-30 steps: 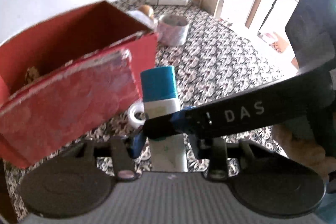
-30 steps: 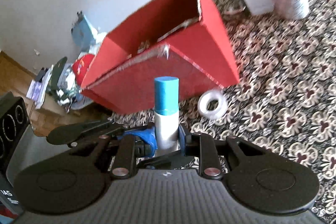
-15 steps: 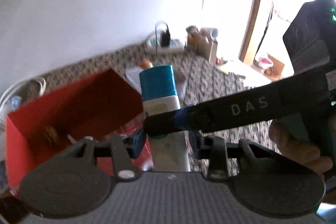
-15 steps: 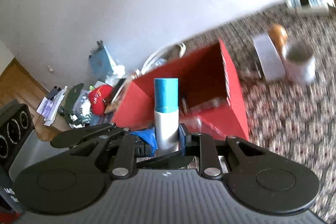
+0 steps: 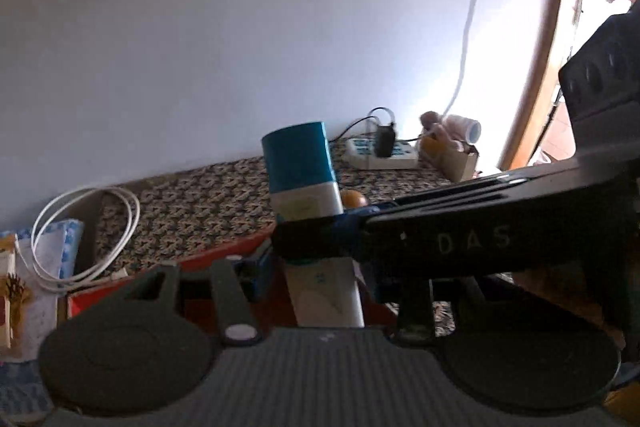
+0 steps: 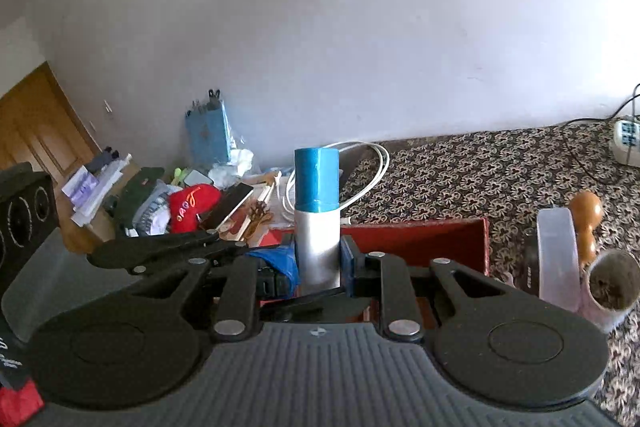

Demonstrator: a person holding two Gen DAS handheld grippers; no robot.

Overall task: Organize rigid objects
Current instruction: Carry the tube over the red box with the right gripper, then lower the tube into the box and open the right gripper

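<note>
Bottle (image 6: 317, 223) standing upright, both tools clamping it: right tool (image 6: 318, 263) and left tool (image 5: 320, 269). Red box (image 6: 420, 241) sitting just beyond and below.

A white bottle (image 6: 318, 251) with a blue cap stands upright above the open red box (image 6: 420, 241).

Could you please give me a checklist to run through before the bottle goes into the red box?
1. Right hand-held gripper shut on the blue-capped bottle: ok.
2. Left hand-held gripper shut on the same bottle: ok.
3. Blue cap seated on the bottle: ok.
4. Red box open at the top: ok.
5. Bottle directly over the box opening: cannot tell.
6. Free room inside the box: cannot tell, since the grippers hide most of it.
</note>
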